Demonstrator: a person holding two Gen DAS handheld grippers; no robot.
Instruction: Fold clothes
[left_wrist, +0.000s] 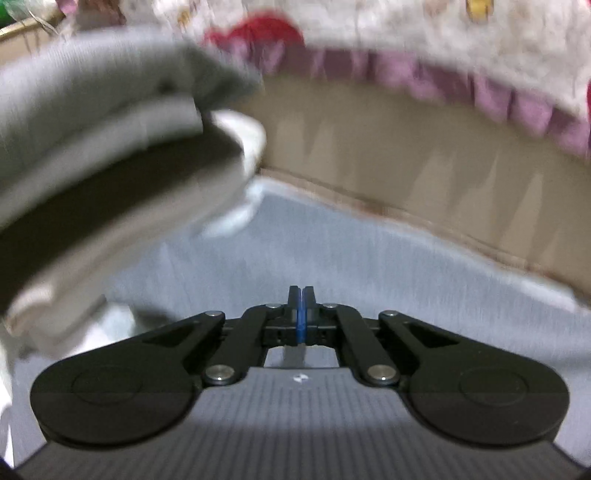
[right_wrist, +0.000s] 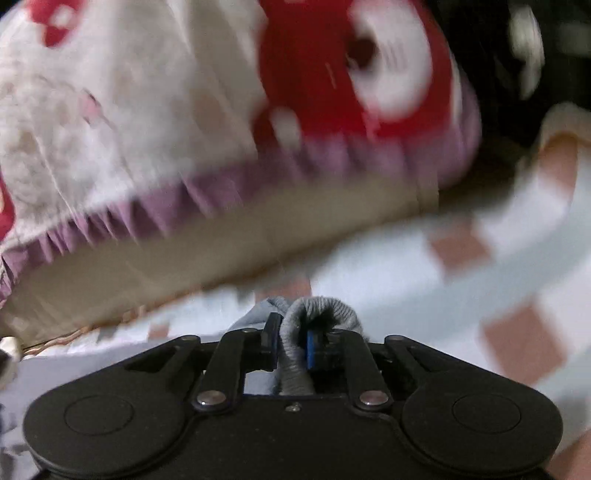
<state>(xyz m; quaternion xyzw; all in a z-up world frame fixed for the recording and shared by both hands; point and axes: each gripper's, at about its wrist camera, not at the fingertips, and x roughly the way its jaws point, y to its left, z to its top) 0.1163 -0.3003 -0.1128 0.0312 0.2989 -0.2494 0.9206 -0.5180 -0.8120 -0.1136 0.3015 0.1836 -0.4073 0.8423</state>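
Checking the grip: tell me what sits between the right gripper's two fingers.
In the right wrist view, a bunched fold of grey cloth fills the gap between the right gripper's fingers, pinched there.

No legible txt, labels or nos. anywhere; both views too blurred.

Left gripper (left_wrist: 301, 310): jaws fully together, blue pads touching, nothing pinched between them, linkage arms drawn in toward centre. Right gripper (right_wrist: 291, 338): jaws nearly closed, clamped on a bunched fold of grey knit fabric (right_wrist: 295, 354) that bulges up over the fingertips.
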